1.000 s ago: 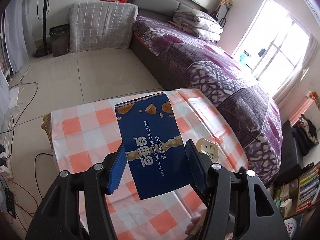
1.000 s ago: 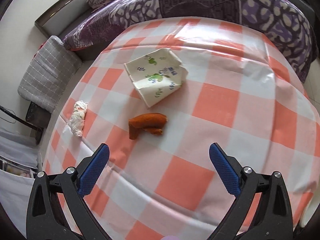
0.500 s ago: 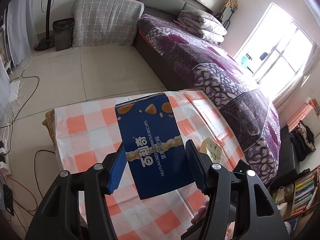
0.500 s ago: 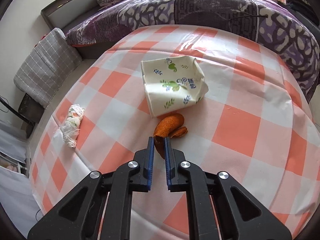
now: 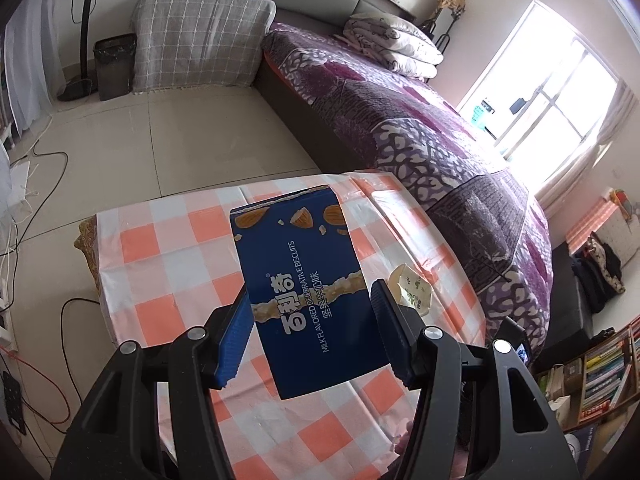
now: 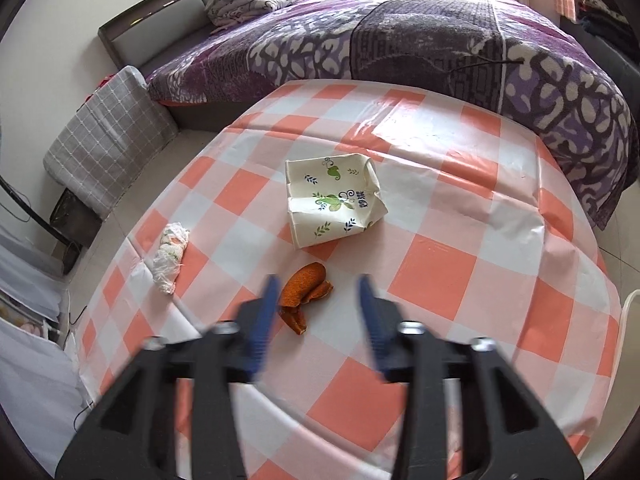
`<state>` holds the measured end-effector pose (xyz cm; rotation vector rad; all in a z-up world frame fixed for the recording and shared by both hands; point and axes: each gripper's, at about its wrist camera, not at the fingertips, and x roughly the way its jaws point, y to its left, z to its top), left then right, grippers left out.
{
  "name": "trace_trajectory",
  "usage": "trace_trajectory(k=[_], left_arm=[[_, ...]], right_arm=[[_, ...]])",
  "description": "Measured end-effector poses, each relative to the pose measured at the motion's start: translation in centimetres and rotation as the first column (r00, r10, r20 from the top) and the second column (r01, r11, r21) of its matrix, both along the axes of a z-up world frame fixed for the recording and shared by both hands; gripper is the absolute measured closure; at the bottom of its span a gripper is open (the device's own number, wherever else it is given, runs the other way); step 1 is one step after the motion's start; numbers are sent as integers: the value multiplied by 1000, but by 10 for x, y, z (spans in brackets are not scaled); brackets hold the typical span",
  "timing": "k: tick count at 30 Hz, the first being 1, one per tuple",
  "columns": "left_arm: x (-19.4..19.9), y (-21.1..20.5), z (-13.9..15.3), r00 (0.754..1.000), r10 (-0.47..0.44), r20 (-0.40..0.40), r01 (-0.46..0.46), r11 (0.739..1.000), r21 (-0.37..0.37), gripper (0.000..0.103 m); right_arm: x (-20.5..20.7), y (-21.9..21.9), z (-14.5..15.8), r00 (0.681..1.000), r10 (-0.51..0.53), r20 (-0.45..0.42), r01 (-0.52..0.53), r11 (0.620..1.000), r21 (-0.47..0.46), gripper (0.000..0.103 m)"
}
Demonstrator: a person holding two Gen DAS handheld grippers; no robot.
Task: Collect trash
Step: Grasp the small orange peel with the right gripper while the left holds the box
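Note:
My left gripper is shut on a blue biscuit box and holds it above the checked table. My right gripper is open and blurred, just above the table, with an orange peel between its fingers. A crushed white paper cup lies beyond the peel; it also shows in the left wrist view. A crumpled white wrapper lies at the table's left side.
A bed with a purple cover runs along the table's far side. A grey checked bench and a dark bin stand on the tiled floor. Cables trail at the left. A bookshelf is at the right.
My right gripper was open, shut near the orange peel, and has opened again while drawing back a little; the peel still lies on the table. My left gripper keeps hold of the box, raised slightly.

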<state>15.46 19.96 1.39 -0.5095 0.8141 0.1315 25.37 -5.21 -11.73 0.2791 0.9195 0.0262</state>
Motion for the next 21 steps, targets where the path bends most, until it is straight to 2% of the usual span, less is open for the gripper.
trace_trajectory(k=[6, 9, 11, 12, 13, 15, 17, 21], left_arm=[[1, 4, 0, 1000, 17, 5, -17, 1000, -6, 45], [2, 4, -2, 1000, 15, 1, -15, 1000, -10, 45], [2, 3, -1, 1000, 11, 1, -11, 1000, -11, 45], [2, 2, -1, 1000, 8, 2, -8, 1000, -10, 45], [2, 2, -1, 1000, 7, 3, -7, 1000, -9, 45], [1, 2, 0, 1000, 7, 5, -7, 1000, -6, 45], [1, 2, 0, 1000, 10, 6, -10, 1000, -3, 45], [0, -2, 2, 1000, 9, 16, -9, 1000, 15, 45]], right_arm=[[14, 23, -31, 998, 17, -57, -21, 997, -74, 24], [22, 28, -43, 997, 4, -79, -10, 997, -73, 27], [27, 32, -52, 994, 12, -104, -21, 996, -92, 45], [28, 34, -52, 995, 14, -100, -25, 993, -114, 70], [28, 35, -51, 995, 25, -96, -36, 992, -118, 85], [26, 33, -45, 995, 47, -83, -54, 995, -85, 86], [22, 34, -30, 997, 68, -35, -71, 993, -89, 88], [8, 28, 16, 994, 91, 52, -87, 994, -69, 88]])
